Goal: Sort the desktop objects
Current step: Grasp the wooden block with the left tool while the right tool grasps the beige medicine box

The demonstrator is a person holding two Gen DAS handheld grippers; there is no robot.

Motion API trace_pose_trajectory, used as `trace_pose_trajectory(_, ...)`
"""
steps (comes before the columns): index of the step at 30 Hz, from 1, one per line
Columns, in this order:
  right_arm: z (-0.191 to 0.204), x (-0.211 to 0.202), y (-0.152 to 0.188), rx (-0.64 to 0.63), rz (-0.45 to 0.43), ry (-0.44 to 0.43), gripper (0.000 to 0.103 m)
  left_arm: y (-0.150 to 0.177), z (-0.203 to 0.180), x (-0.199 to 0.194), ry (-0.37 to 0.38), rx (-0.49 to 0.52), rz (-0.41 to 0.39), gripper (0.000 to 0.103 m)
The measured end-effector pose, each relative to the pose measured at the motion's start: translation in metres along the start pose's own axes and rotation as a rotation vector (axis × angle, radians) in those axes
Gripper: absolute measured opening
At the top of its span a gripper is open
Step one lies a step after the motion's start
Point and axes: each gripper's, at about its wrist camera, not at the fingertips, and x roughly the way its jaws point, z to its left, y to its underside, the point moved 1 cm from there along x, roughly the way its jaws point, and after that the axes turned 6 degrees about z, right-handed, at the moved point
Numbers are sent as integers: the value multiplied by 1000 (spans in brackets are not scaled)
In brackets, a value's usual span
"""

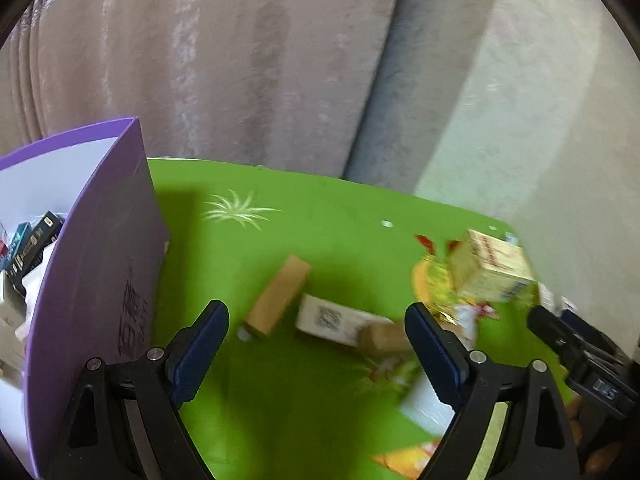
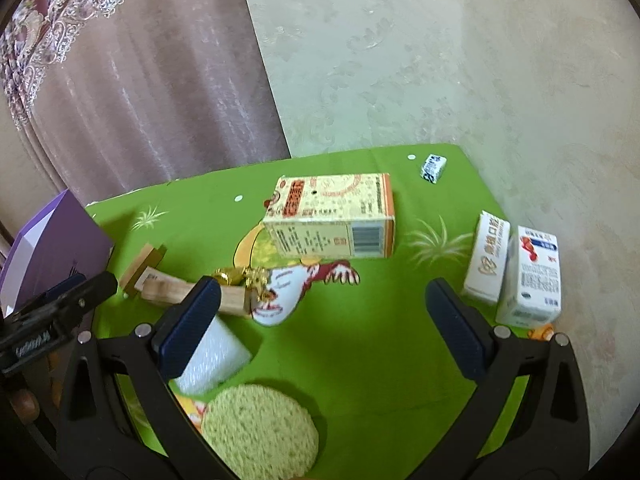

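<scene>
Closest to your right tool [image 2: 324,322] is a round, pale green sponge-like pad [image 2: 260,430] on the green table [image 2: 400,360], with a white foam block [image 2: 212,354] just beside it, partly behind the tool's left pad. Your right tool stands wide apart with nothing between its pads. Beyond it a large yellow carton [image 2: 332,216] lies on its side near the middle of the table. To the right two white boxes [image 2: 516,268] stand upright, touching each other at the table's edge, and a small blue-and-white packet [image 2: 434,167] sits near the far corner. Gold-wrapped pieces [image 2: 240,276] lie against a wooden block [image 2: 188,294].

Your left tool [image 1: 316,344] is also spread wide and holds nothing; only bare table shows between its pads. Just ahead of it a brown cardboard box [image 1: 280,300] lies tilted, beside a white box with a printed code [image 1: 332,320]. At your left stands a purple bin [image 1: 100,272], touching the table's left side, with small dark boxes [image 1: 28,248] inside. Motion blur hides finer details.
</scene>
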Motion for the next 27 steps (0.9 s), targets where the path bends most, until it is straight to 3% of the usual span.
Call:
trace_pose_trajectory(6, 3, 18, -13, -33, 15, 52, 102, -17, 14, 26, 2, -33, 52, 67)
trace_pose_trajectory(16, -1, 51, -28, -29, 51, 100, 102, -27, 16, 55, -6, 8, 120, 64)
trace_pose_trajectory(20, 1, 64, -31, -30, 70, 120, 102, -28, 17, 67, -19, 17, 151, 39)
trace_pose_trajectory(23, 3, 72, -32, -34, 77, 135, 102, -28, 18, 68, -22, 26, 153, 35)
trace_pose_trajectory(27, 3, 85, -35, -37, 93, 157, 102, -30, 20, 70, -39, 39, 152, 21)
